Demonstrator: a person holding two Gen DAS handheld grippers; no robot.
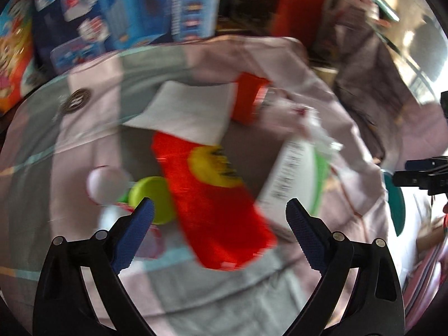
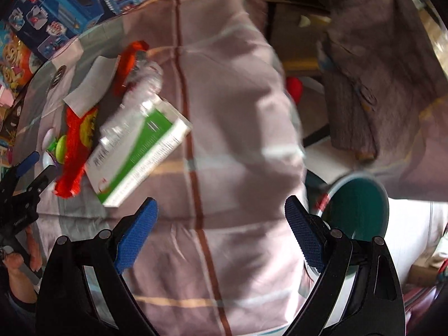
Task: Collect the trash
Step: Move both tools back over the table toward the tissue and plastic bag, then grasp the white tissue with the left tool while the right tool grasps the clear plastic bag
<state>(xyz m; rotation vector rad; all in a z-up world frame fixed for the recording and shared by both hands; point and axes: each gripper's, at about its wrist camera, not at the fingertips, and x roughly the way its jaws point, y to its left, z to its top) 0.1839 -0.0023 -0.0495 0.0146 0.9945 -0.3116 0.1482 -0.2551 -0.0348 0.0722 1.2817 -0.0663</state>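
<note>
Both views are blurred, so I name only what I can make out. My left claw (image 1: 219,210) stands wide open with nothing between its blue pads (image 1: 141,224), hanging above a heap of trash on a pink checked bedsheet (image 1: 92,145). Right below it lies a red wrapper (image 1: 221,218) with a yellow round mark, running slantwise from the upper left toward the lower right. A white paper sheet (image 1: 187,109) overlaps the wrapper's upper end, and a second, smaller red packet (image 1: 247,96) stands just beyond that sheet. To the wrapper's left I see a lime-green lid (image 1: 155,196) partly behind the left pad, with a white round cap (image 1: 105,182) touching it on its far side. To the wrapper's right lies a white and green carton (image 1: 296,173), tilted, and a crumpled clear plastic bottle (image 1: 319,131) rests against its upper end. My right claw (image 2: 221,215) is likewise spread wide and empty, over bare bedsheet (image 2: 238,112) to the right of the heap; in its view the carton (image 2: 140,154) is the nearest piece, just beyond its left pad, with the bottle (image 2: 140,89) and the red wrapper (image 2: 72,151) further off to the left. A teal round bin (image 2: 361,207) sits just behind the right pad, off the edge of the bedsheet. Colourful toy boxes (image 1: 126,11) stand stacked beyond the bed.
</note>
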